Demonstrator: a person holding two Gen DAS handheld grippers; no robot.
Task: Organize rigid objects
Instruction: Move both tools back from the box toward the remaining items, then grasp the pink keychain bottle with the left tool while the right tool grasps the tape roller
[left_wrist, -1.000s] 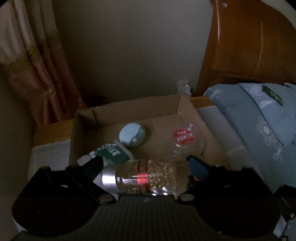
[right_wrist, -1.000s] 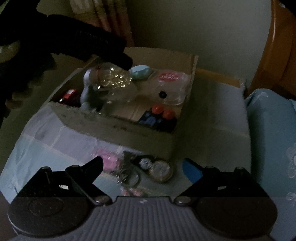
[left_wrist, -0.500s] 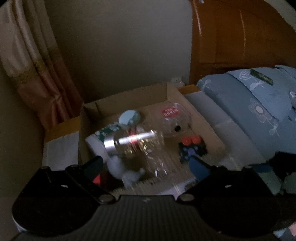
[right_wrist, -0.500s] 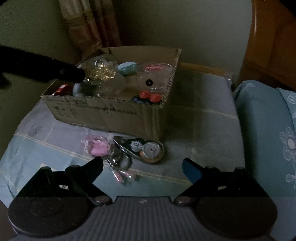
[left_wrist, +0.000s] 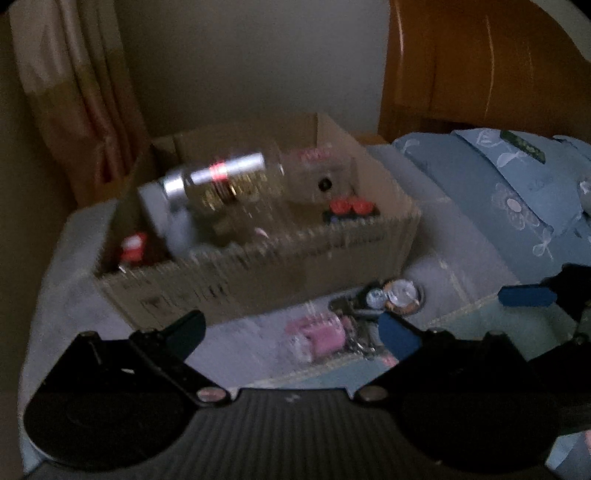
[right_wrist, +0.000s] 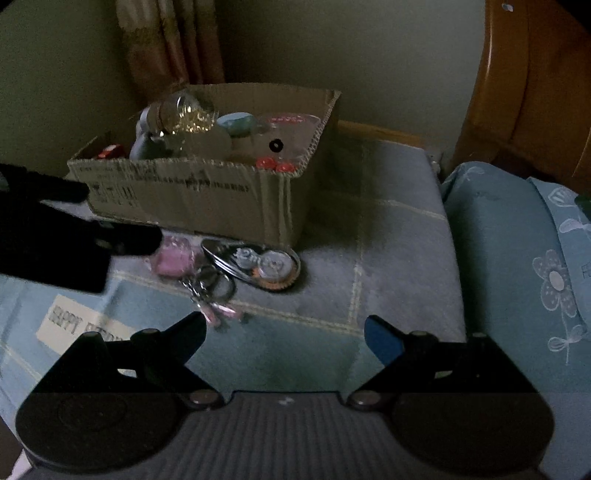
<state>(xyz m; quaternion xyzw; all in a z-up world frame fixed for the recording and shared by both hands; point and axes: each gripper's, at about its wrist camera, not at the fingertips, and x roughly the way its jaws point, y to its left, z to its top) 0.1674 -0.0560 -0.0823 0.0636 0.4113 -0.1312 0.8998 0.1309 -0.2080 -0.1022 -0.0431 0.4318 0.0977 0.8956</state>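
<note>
Keychains (right_wrist: 221, 269), two; one cardboard box (right_wrist: 192, 199)

You've got a matt corrugated cardboard box (right_wrist: 192, 192) holding a clear glossy jar (right_wrist: 190, 114) with a shiny metal cap. Near it lie a pink plastic charm (right_wrist: 173, 258) and bright metal key rings (right_wrist: 214, 284) on soft woven cloth (right_wrist: 388, 240). The headboard (right_wrist: 535, 92), far right, is polished wood.
</note>
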